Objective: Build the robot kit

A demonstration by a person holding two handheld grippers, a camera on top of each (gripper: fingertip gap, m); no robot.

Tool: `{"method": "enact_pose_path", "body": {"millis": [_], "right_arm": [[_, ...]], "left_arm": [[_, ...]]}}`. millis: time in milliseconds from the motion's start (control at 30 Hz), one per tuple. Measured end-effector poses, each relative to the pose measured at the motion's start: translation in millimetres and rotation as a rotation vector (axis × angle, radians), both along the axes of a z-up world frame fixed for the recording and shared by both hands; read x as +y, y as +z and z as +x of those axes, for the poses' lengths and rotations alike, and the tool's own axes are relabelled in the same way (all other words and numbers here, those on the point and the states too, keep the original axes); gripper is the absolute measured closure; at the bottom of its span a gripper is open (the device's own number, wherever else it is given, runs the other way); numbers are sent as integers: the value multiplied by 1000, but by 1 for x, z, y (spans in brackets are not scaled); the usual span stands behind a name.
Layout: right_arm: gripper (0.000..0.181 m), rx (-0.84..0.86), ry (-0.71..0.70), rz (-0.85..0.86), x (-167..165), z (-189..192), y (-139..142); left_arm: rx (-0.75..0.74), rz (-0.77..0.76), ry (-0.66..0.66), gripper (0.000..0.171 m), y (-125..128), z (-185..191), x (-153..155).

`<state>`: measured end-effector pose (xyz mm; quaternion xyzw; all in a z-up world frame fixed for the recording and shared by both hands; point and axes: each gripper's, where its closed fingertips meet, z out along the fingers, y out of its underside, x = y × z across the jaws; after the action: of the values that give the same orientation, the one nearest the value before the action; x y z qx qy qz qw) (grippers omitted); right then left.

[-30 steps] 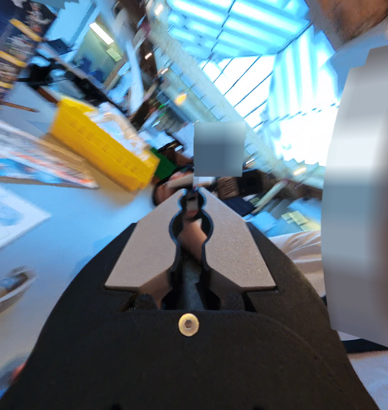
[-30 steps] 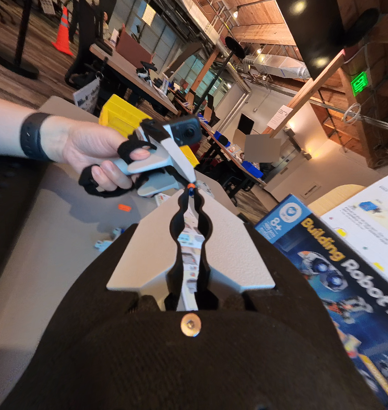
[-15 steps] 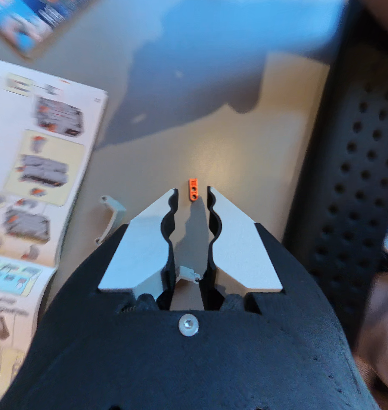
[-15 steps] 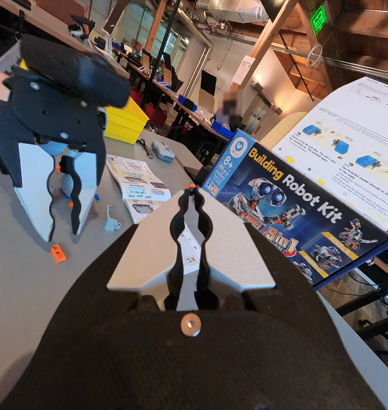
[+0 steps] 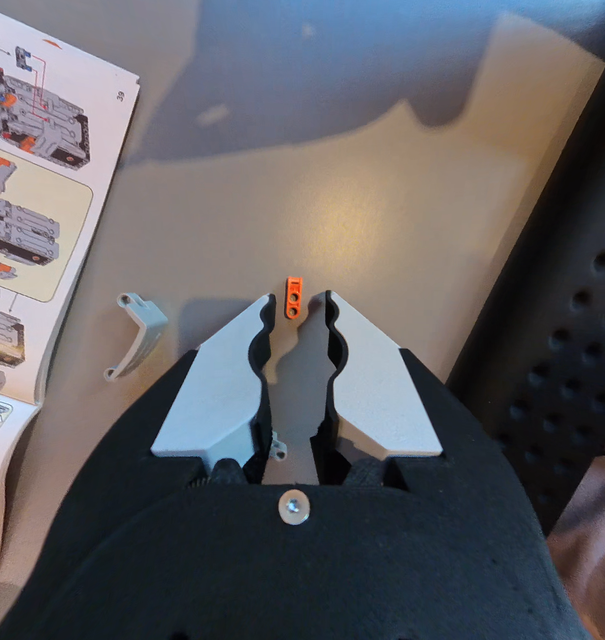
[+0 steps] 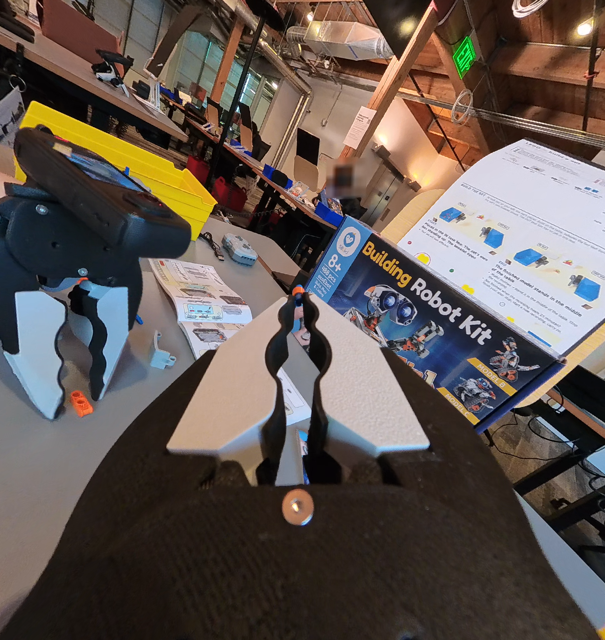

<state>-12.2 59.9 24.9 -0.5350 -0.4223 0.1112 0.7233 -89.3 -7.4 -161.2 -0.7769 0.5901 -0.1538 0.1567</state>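
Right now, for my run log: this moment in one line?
left gripper: open, straddling orange piece on table | right gripper: shut on small orange-blue piece, raised

Exposed timber beams [image 6: 522, 65] and a metal duct [image 6: 339, 41] are seen overhead; long tables [image 6: 86, 79] are lit by ceiling lamps [image 6: 584, 28].

The left gripper [image 5: 297, 298] pointed down, fingers spread apart; the right gripper [image 6: 298, 295] was raised, fingertips pinched together.
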Motion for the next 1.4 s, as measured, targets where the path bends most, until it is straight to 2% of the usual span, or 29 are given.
{"method": "enact_pose_path", "body": {"millis": [67,133,267,333,500,567,633,767,900,1167,1267,1400], "right_arm": [[178,-8,0,-3,0,-1,-1],[178,-17,1,-2,0,-3,-2],[178,-27,0,-17,1,-4,-7],[178,-26,1,-34,4,-5,-11],[178,7,66,-95,2,-18,-17],[178,33,114,-128,-2,-28,-18],[178,62,155,-158,-6,-37,-18],[178,155,242,-240,-13,-50,-18],[178,219,293,-348,-8,-57,-29],[179,198,326,-469,0,-71,-55],[178,237,377,-475,-4,-79,-48],[179,387,479,-561,-18,-97,-27]], "left_arm": [[-9,13,9,147,-1,-1,1],[-28,54,-1,166,-1,0,2],[-122,57,71,166,4,-10,13],[-290,36,140,166,29,-20,25],[-831,-3,219,166,129,-62,47],[-981,-4,239,166,153,-79,52],[-1069,6,256,167,164,-93,54],[-1177,17,270,166,180,-114,59],[-1274,-102,230,167,190,-116,52],[-1377,-260,187,167,200,-119,47],[-1396,-298,150,167,205,-116,44],[-1362,-260,170,167,196,-107,45]]}}
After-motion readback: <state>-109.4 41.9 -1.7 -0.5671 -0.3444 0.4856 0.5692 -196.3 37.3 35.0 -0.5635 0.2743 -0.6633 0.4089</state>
